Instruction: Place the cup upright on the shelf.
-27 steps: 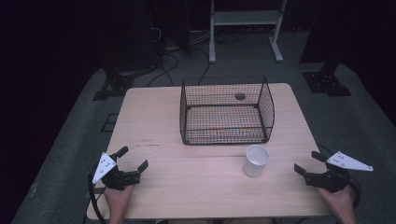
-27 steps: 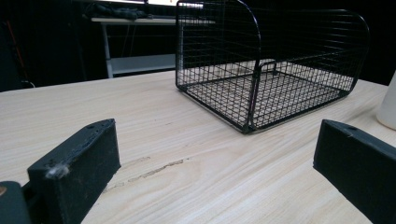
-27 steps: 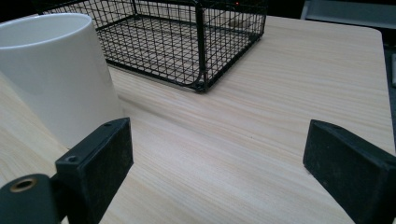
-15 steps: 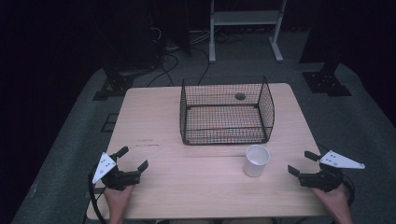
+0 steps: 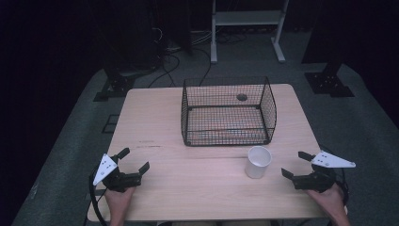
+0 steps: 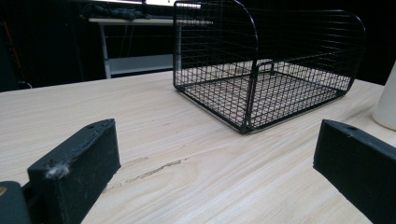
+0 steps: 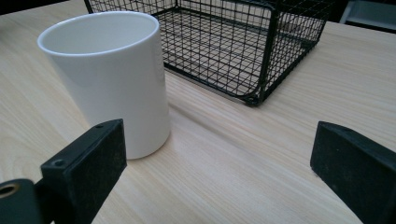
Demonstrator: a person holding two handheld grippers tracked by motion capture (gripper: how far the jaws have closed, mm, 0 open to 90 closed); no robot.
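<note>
Jaws stand wide apart on the right hand-held gripper (image 5: 300, 165), which sits low at the worktop's (image 5: 155, 122) near right edge with nothing between them. In the right gripper view its two black jaws frame bare wood, and the white cup (image 7: 108, 79) stands upright just ahead of the jaw at that view's left, apart from it. From the high view the white cup (image 5: 258, 161) is near this hand-held gripper, toward the middle of the worktop, and just in front of the wire basket (image 5: 227, 111).

Over at the near left corner, the left hand-held gripper (image 5: 132, 159) is likewise spread open and holds nothing; a hand (image 5: 118, 200) grips it from below. In the left gripper view the jaws bracket light wood grain, with the wire basket (image 6: 266, 65) well ahead and a sliver of the cup (image 6: 387, 100) at the right edge. The basket is black mesh, open at the top, and the worktop shows through its floor.
</note>
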